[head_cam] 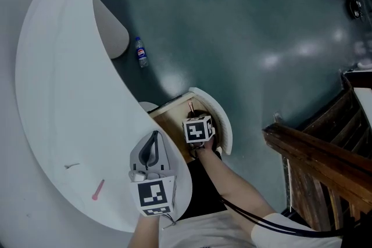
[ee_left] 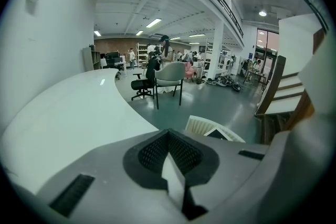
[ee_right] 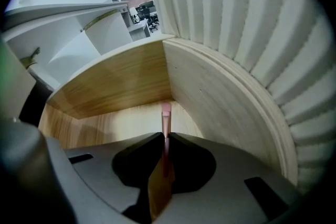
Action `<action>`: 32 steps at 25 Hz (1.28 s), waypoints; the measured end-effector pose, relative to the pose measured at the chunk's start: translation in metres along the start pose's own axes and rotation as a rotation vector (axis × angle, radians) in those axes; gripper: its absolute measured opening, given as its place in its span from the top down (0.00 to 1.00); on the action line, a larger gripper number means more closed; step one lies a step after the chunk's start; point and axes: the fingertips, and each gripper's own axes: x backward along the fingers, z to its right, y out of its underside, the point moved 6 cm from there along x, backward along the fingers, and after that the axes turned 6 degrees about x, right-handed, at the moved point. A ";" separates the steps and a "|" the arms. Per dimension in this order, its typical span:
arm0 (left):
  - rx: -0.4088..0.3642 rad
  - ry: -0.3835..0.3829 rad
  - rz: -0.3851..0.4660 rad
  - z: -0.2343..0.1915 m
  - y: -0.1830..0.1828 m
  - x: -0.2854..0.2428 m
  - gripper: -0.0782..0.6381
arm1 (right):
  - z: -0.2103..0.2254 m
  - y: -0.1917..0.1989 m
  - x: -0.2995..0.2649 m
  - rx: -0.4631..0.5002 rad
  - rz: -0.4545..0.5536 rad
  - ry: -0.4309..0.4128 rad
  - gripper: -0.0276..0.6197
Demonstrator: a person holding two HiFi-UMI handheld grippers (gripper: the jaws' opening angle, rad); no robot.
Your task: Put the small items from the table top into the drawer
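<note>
Pink slim stick sits pinched in my right claw, low inside the pale wooden drawer so it can land flat. Left claw closed on nothing, parked above the white curved bench, where another pink piece waits.

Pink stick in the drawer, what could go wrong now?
The right gripper pinches the pink stick by its near end only, so it may tip or slip out early. Its far tip points close to the drawer corner; pushing on might jam it against the wood. Another pink piece lies near the table edge and might get knocked off.
</note>
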 end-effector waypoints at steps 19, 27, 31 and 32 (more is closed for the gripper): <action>-0.006 -0.036 0.006 0.001 0.007 0.009 0.86 | -0.005 -0.016 0.036 0.051 0.072 -0.037 0.86; 0.036 -0.105 0.042 0.005 0.018 0.046 0.86 | -0.004 -0.007 0.049 0.079 0.071 -0.044 0.86; 0.049 -0.122 0.047 0.006 0.028 0.056 0.86 | -0.006 -0.005 0.043 0.095 0.065 -0.034 0.86; 0.051 -0.123 0.045 0.006 0.030 0.058 0.86 | -0.006 -0.005 0.041 0.096 0.066 -0.028 0.86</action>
